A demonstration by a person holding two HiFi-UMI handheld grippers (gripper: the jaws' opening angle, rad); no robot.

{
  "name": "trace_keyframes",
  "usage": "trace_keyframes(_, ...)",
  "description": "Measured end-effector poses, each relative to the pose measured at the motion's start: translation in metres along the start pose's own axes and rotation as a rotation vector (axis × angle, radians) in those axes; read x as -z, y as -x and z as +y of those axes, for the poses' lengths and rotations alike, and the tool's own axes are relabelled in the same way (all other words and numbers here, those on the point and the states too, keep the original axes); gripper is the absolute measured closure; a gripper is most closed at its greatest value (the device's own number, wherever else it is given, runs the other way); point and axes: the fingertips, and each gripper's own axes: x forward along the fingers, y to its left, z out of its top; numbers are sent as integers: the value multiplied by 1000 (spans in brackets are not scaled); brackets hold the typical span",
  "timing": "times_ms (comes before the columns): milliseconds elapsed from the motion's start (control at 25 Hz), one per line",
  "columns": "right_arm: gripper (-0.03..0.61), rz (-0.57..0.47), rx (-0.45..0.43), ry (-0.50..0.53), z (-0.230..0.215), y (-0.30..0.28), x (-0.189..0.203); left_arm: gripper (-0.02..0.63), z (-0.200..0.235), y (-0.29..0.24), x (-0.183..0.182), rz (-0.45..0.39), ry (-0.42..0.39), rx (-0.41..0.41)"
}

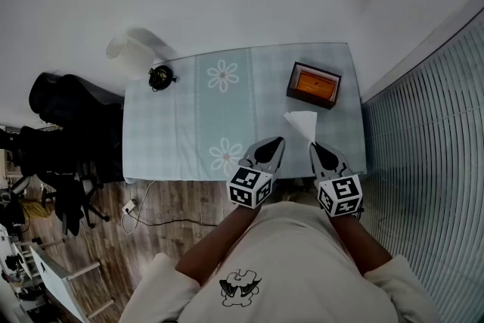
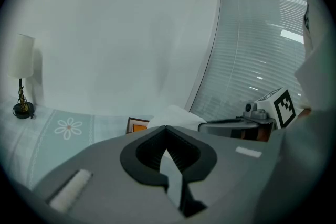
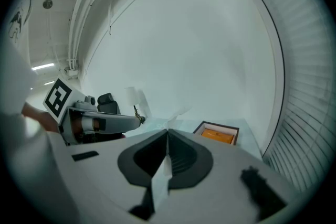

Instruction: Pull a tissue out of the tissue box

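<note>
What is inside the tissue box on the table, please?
Inside the brown tissue box only an orange surface shows, and nothing white stands out of it. Whatever lies under that orange surface is covered, so I cannot tell what it is.

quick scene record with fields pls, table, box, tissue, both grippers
table: pale checked cloth with daisy prints
tissue box: far right part of the table, dark rim, orange middle
tissue: white, out of the box, at the tip of the right gripper
right gripper: shut on the tissue
left gripper: shut, nothing held, beside the right one
lamp: far left corner
</note>
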Motion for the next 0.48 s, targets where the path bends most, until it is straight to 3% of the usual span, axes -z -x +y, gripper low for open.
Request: trace_keyframes(480,566,4,2,-3,-2,-1,1,607,-1,-2,1,-1,10,-4)
